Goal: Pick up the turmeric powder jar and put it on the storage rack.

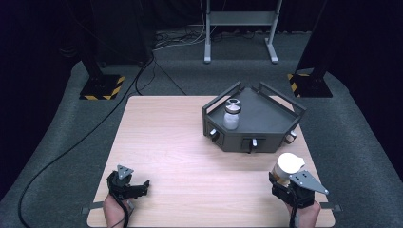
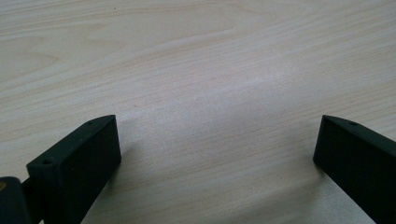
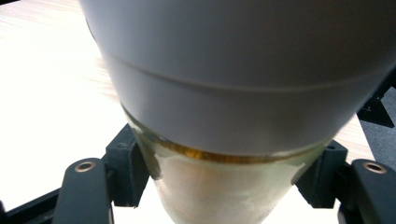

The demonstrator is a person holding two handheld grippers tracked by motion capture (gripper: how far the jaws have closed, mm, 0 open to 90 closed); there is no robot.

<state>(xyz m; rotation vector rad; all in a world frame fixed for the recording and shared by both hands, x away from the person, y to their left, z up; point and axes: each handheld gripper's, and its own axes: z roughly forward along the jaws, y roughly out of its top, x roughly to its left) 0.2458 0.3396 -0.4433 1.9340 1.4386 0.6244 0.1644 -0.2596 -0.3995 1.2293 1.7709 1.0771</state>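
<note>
Overhead, the pale wooden worktop [image 1: 190,156] lay under the high view, with a person's hands coming in at its near edge, each carrying a set of tongs. The left tongs [image 1: 134,189] sat low at the near left corner of the worktop, released; in the left gripper view [image 2: 217,140] their two black jaws stood wide apart with bare wood grain between them and nothing held. The right tongs [image 1: 281,183] were at the near right corner, clenched on a jar [image 1: 286,169] with a wide white lid and a clear body. In the right gripper view [image 3: 224,186] that jar [image 3: 233,93] loomed very close, its white lid toward the camera and a thin amber band visible just under the lid's rim, and the jaws pressed against the glass on either side. Whether the jar rested on the wood or was lifted off it could not be told.

Farther back, right of centre, stood a dark grey angular tray [image 1: 266,121] with low rails along its edges and small knobs on its front faces. A second small bottle [image 1: 232,114], clear with a metallic cap, stood upright inside the tray near its left corner, well apart from both hands. Beyond the worktop the grey floor carried trailing black cables [image 1: 71,142] and the feet of stands.
</note>
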